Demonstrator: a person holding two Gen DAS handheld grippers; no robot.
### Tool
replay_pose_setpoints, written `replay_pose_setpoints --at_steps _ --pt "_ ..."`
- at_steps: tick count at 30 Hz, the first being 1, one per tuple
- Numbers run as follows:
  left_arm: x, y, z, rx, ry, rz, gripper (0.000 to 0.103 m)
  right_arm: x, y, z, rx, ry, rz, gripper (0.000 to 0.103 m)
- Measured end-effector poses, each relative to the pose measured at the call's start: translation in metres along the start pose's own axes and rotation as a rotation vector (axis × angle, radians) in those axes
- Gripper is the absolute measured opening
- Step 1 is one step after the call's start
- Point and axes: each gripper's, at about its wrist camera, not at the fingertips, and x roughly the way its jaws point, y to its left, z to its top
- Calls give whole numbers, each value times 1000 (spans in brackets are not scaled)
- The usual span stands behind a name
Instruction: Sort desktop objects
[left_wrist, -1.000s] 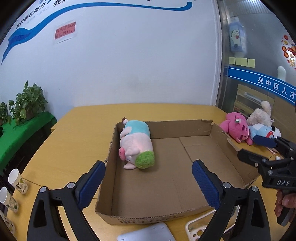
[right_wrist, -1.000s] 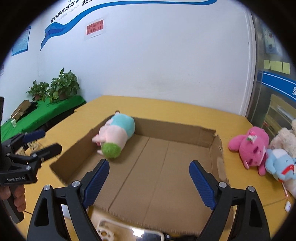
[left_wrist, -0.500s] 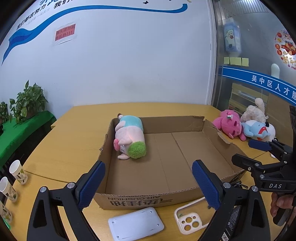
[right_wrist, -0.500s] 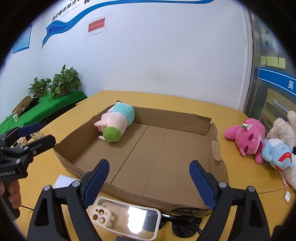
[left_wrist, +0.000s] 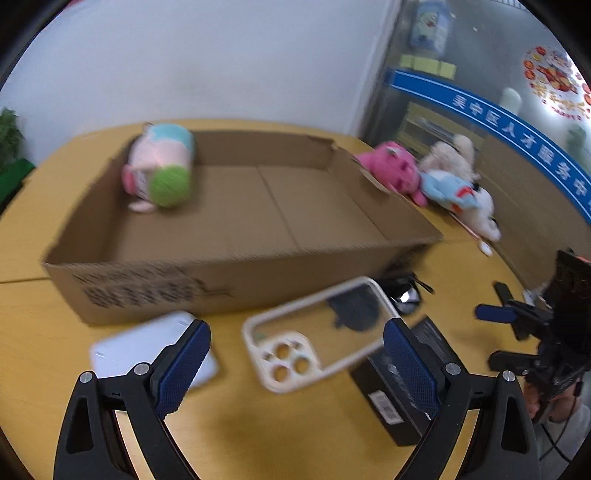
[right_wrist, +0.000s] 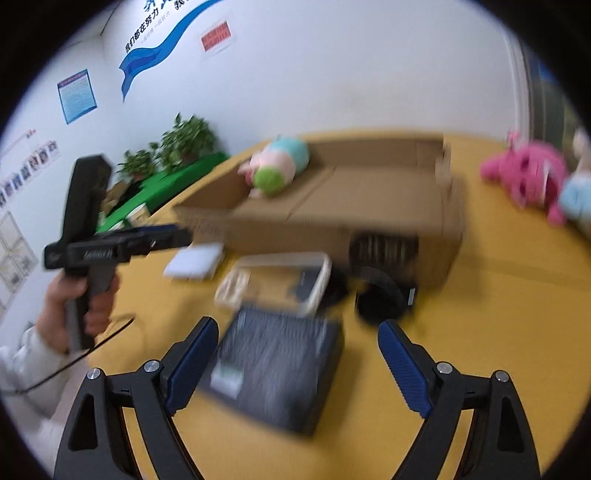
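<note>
Box (left_wrist: 236, 269), plush pig (left_wrist: 159, 166) inside, far-left corner

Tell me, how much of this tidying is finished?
Barely begun. One plush pig lies in the cardboard box. Nothing is in hand: left gripper and right gripper are both open. Left on the table: phone case, black box, white pad, sunglasses, other plush toys.

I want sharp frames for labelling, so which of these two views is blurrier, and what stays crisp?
Right wrist view is blurrier: box and phone case smear. Left wrist view blurs less. In both, only the camera's own hand-held gripper fingers look crisp.
</note>
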Motion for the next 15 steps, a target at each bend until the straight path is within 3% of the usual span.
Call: replay_pose_setpoints --at_steps 5,6,10,13,15 --pt "23 -8 -17 -53 97 -136 94 25 14 -24 -25 95 70 89" --pt "24 -7 -21 -62 107 -151 94 31 24 -25 -48 107 89 93" --pt "19 0 -32 -79 112 -163 94 47 69 -30 -154 130 180 93" --pt "22 7 -36 -108 136 -160 94 55 83 -32 -199 143 137 93" --pt "29 10 -41 -126 163 -179 88 64 79 -35 -161 164 146 93"
